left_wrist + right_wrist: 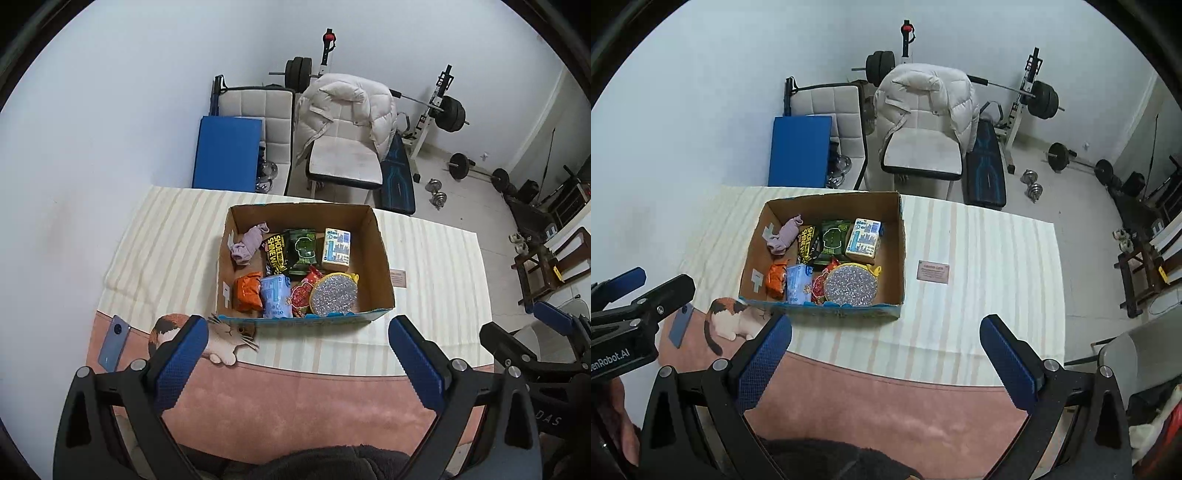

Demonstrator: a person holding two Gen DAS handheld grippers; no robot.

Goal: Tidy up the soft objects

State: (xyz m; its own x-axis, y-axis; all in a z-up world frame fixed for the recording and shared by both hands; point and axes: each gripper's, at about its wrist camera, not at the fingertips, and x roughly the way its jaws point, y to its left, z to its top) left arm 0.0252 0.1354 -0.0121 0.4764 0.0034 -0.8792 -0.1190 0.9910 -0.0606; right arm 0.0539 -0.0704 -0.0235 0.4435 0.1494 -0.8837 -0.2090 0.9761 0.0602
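Note:
An open cardboard box (382, 258) (901, 254) stands on the table. Inside lie a lilac cloth (245, 245) (785, 236), a black shoe-wipes pack (275, 254), a green packet (302, 252) (833, 240), a white carton (336, 250) (864, 240), an orange pack (248, 291) (777, 278), a blue pack (275, 295) (798, 283), a red packet (303, 295) and a round glittery silver pouch (334, 295) (851, 285). My left gripper (299, 354) and right gripper (886, 350) are both open and empty, held above the table's near side, short of the box.
A phone (114, 343) (679, 325) lies at the left on the striped and pink tablecloth (436, 266) with a cat print (221, 339). A small card (932, 271) lies right of the box. Behind the table stand chairs, a white jacket (347, 107) and weight equipment.

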